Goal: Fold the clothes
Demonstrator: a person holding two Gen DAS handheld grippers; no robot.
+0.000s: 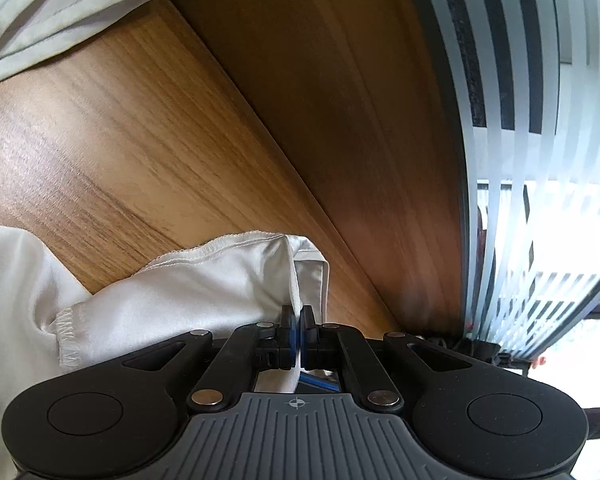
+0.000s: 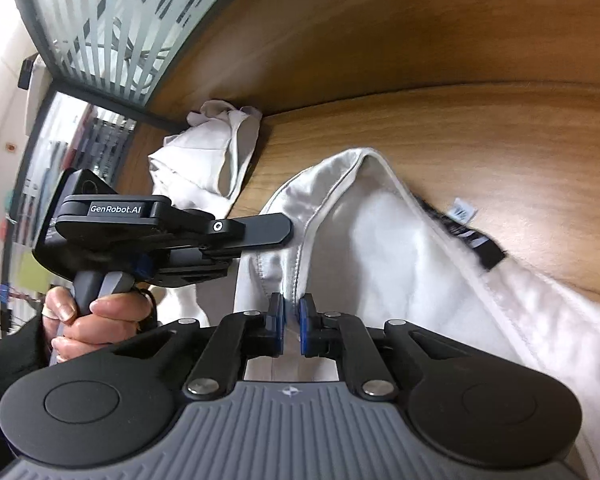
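Note:
A white garment [image 2: 400, 260] with a piped hem and a black label [image 2: 476, 240] lies bunched on the wooden table [image 2: 500, 140]. My right gripper [image 2: 292, 312] is shut on a seamed fold of it, with cloth showing between the blue pads. My left gripper [image 1: 297, 312] is shut on a thin edge of the same white garment [image 1: 220, 280] near a stitched hem. In the right wrist view the left gripper [image 2: 284, 236] sits just left of the garment, held by a person's hand [image 2: 84, 312].
A second white garment [image 2: 204, 152] lies crumpled at the table's far edge; it also shows as white garment [image 1: 60, 8] at the top left. A darker wooden panel [image 1: 340, 100] rises behind the table [image 1: 140, 140]. Behind the panel is a striped frosted glass partition [image 1: 520, 120].

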